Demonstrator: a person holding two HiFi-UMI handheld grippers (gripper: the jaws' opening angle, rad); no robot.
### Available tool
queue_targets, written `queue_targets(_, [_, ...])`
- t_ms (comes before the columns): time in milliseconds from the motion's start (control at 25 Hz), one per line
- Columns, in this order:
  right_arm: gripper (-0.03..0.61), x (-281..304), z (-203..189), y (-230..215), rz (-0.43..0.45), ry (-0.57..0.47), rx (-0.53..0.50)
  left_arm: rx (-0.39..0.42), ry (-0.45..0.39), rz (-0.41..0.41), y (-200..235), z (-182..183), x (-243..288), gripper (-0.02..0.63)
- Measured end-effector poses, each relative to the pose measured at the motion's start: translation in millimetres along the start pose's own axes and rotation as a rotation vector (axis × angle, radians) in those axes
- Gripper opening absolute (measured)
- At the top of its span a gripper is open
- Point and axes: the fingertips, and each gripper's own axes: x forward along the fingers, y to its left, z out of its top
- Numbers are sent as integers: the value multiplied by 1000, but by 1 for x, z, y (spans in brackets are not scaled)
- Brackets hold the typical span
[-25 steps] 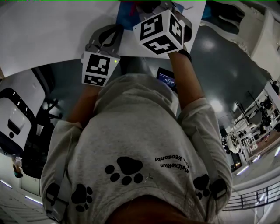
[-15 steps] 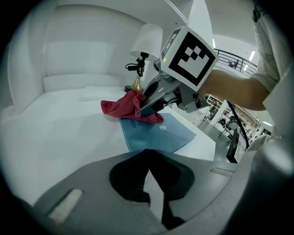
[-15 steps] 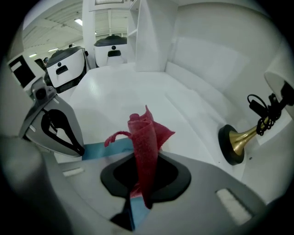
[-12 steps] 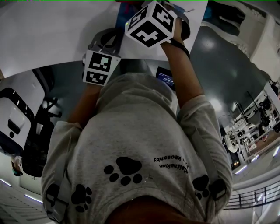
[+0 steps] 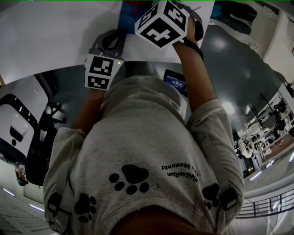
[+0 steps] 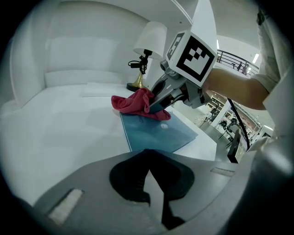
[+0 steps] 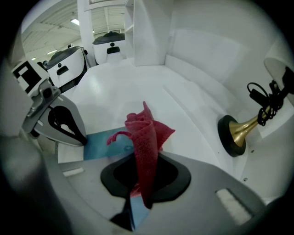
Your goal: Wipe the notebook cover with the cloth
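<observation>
The blue notebook (image 6: 156,131) lies flat on the white table (image 6: 59,124); it also shows in the right gripper view (image 7: 101,141) and at the top of the head view (image 5: 127,13). A red cloth (image 7: 147,142) is bunched on its far end (image 6: 135,102). My right gripper (image 7: 138,202) is shut on the cloth and holds it down on the cover; in the left gripper view it comes in from the right (image 6: 158,98). My left gripper (image 6: 154,202) is shut, its tips at the notebook's near edge (image 7: 82,139). Whether it pinches the notebook is hidden.
A lamp with a brass base (image 7: 236,135) and white shade (image 6: 151,39) stands at the back of the table, right of the cloth. A white curved wall (image 6: 92,50) rings the far side. The table's front edge (image 5: 138,57) is just before the person's body.
The right gripper has moved up and a little left in the head view, carrying the cloth farther across the notebook. The left gripper has stayed nearly in place.
</observation>
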Motion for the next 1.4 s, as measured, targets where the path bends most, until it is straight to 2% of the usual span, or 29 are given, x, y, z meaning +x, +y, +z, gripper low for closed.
queue_targets(480, [46, -21, -62, -20, -62, 76, 36, 7, -4, 16, 1, -2, -4, -3])
queue_targets(1400, [46, -50, -159, -49, -167, 213, 185, -12, 7, 2, -1, 1, 3, -3])
